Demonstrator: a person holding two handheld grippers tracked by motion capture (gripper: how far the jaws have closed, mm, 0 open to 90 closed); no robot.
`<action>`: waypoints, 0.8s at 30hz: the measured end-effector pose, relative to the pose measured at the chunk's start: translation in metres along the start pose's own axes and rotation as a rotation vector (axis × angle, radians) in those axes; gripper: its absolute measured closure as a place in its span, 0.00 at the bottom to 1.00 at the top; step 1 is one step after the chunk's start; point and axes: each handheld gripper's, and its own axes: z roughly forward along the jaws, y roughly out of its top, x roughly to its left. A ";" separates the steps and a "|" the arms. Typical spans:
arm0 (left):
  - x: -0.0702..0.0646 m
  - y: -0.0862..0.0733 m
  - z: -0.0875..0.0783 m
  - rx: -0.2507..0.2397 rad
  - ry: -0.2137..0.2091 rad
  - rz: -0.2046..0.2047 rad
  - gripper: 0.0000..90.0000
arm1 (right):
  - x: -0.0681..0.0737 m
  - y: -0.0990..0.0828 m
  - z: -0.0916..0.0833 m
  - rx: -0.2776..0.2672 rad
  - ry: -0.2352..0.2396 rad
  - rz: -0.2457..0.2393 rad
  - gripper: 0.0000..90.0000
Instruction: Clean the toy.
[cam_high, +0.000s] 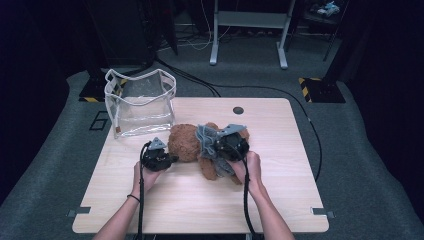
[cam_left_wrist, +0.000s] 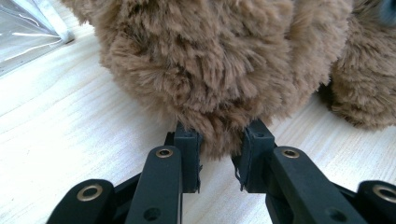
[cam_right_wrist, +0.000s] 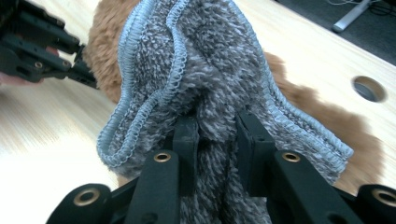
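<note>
Bear: a brown plush bear (cam_high: 187, 144) lies on its side near the middle of the table (cam_high: 280, 145), head toward the left gripper.
Garment: a grey knitted garment (cam_high: 209, 137) with a stitched blue-grey hem sits bunched over the bear's body.
Left gripper: the left gripper (cam_left_wrist: 219, 156), held in the left hand (cam_high: 145, 176), has its jaws closed on a tuft of fur at the bear's head; both pads press into the plush just above the table.
Right gripper: the right gripper (cam_right_wrist: 217, 140), held in the right hand (cam_high: 251, 169), pinches a fold of the garment, with its jaws narrow and fabric squeezed between the pads.
Bag: a clear bag (cam_high: 140, 102) with white trim stands open at the table's far left corner, just beyond the bear.
Hole: a round cable hole (cam_high: 238, 110) lies at the table's far edge.
</note>
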 end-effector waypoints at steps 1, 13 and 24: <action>0.000 0.000 0.000 -0.002 0.000 0.000 0.81 | 0.003 0.001 0.006 0.000 -0.001 -0.016 0.80; 0.000 0.000 -0.001 0.006 -0.008 0.003 0.81 | -0.003 -0.012 0.017 0.095 -0.095 -0.052 0.80; 0.000 0.001 -0.001 0.007 -0.004 0.003 0.81 | -0.044 -0.048 0.003 0.163 -0.218 0.082 0.80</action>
